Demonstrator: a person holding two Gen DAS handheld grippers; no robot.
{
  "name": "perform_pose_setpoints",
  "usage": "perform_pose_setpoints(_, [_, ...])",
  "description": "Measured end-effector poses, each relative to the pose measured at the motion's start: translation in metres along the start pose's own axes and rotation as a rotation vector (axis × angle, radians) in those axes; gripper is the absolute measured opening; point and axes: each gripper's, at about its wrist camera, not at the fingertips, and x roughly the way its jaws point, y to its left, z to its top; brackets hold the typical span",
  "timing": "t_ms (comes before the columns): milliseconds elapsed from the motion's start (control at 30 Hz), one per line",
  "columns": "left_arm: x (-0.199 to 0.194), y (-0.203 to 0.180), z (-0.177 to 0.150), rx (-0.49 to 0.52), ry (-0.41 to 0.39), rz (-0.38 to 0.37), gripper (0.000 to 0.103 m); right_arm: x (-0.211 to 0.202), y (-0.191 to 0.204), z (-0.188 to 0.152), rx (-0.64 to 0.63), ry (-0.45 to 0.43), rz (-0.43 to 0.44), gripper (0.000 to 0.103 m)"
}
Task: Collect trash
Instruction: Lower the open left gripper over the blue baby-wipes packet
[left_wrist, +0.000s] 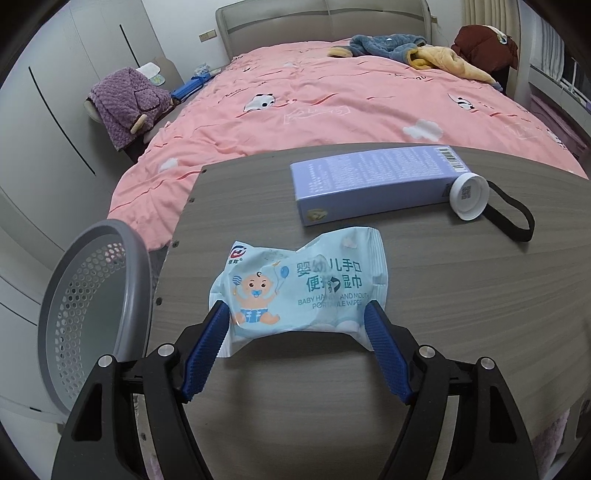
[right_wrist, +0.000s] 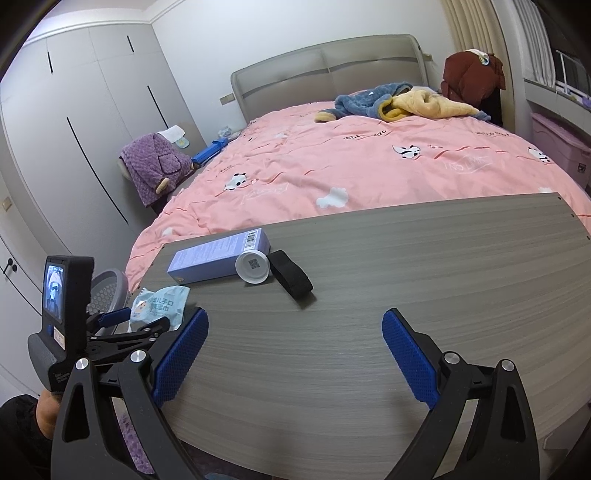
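A light blue baby wipes packet lies crumpled on the grey wooden table. My left gripper is open, its blue fingers on either side of the packet's near edge. Behind it lie a lilac box, a white cap and a black strap. A grey mesh bin stands left of the table. In the right wrist view my right gripper is open and empty over the bare table; the packet, box, cap, strap and bin show at left.
A bed with a pink duvet lies beyond the table, with blue and yellow clothes on it. A purple robe hangs at left by white wardrobes. The left gripper's handle and screen show in the right wrist view.
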Motion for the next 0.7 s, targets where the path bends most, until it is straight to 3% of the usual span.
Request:
perform_pose_setpoints(367, [-0.01,0.042,-0.011,-0.078,-0.01,-0.021,0.072,0.006,0.012,-0.001,-0.02,0.017,0.009,0.093])
perform_pose_setpoints(700, [-0.016,0.066,0.0,0.039,-0.027,-0.124,0.072,0.012,0.02,-0.002,-0.02,0.038,0.018,0.093])
